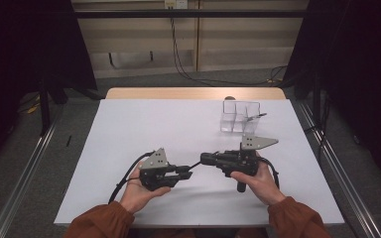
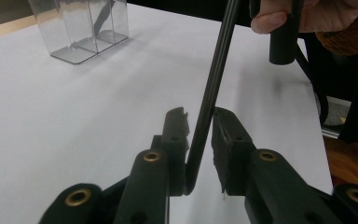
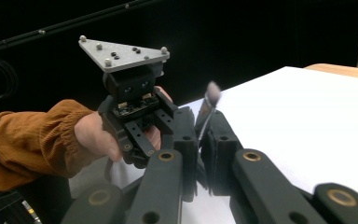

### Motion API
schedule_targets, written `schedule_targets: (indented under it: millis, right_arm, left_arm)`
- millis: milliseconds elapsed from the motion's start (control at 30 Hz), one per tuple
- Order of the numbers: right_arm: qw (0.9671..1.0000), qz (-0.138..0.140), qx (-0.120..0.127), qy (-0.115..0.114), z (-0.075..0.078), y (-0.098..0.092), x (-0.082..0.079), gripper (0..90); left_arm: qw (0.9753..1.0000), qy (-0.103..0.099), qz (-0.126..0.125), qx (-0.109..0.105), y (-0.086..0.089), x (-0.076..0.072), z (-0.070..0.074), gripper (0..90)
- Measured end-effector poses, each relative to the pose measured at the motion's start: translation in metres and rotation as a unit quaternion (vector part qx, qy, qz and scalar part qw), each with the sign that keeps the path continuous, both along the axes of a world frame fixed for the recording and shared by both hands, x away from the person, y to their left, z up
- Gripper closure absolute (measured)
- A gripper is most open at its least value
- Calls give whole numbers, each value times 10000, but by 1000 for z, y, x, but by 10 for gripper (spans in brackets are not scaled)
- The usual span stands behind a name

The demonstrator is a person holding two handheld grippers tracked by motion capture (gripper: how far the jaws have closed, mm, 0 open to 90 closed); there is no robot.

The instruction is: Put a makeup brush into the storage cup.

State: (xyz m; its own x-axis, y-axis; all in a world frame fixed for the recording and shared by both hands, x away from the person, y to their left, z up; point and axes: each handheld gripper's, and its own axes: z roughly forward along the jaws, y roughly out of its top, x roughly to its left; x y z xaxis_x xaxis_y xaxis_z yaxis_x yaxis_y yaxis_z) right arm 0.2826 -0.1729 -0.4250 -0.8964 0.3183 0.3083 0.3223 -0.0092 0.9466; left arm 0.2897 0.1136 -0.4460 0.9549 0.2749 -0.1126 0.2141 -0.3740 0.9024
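A thin black brush (image 2: 214, 70) with a pale tuft (image 3: 212, 91) spans the two grippers above the table's middle. My right gripper (image 1: 202, 158) points left and is shut on the brush's shaft, as the right gripper view (image 3: 199, 116) shows. Facing it, my left gripper (image 1: 190, 173) has its jaws a little apart around the shaft's lower end (image 2: 199, 114). The shaft leans slantwise between them with narrow gaps. In the right gripper view the left gripper (image 3: 142, 135) sits in a hand with an orange sleeve.
A clear plastic box (image 1: 240, 116) with compartments stands at the table's back right, a thin dark stick leaning in it; it also appears in the left gripper view (image 2: 81, 28). The white tabletop (image 1: 144, 124) is bare to the left. Cables trail from both grippers.
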Motion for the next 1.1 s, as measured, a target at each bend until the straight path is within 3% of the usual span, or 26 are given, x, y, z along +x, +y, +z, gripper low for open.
schedule_targets:
  millis: [233, 600, 767, 1100]
  right_arm:
    - [10000, -46, -32, -4, 1, -2, 0, 862]
    - [9998, -164, 3, -65, 4, -9, -1, 862]
    - [9997, -150, -165, -40, 4, -9, 0, 863]
    - [9996, -196, -202, 68, 6, -16, 0, 864]
  left_arm:
    - [9999, 57, 99, -70, 3, 0, -1, 679]
    - [9987, 43, 481, -166, 14, 0, -1, 509]
    - [9983, 55, 554, -187, 15, -1, 0, 448]
    - [9951, 110, 919, -342, 21, -1, 6, 197]
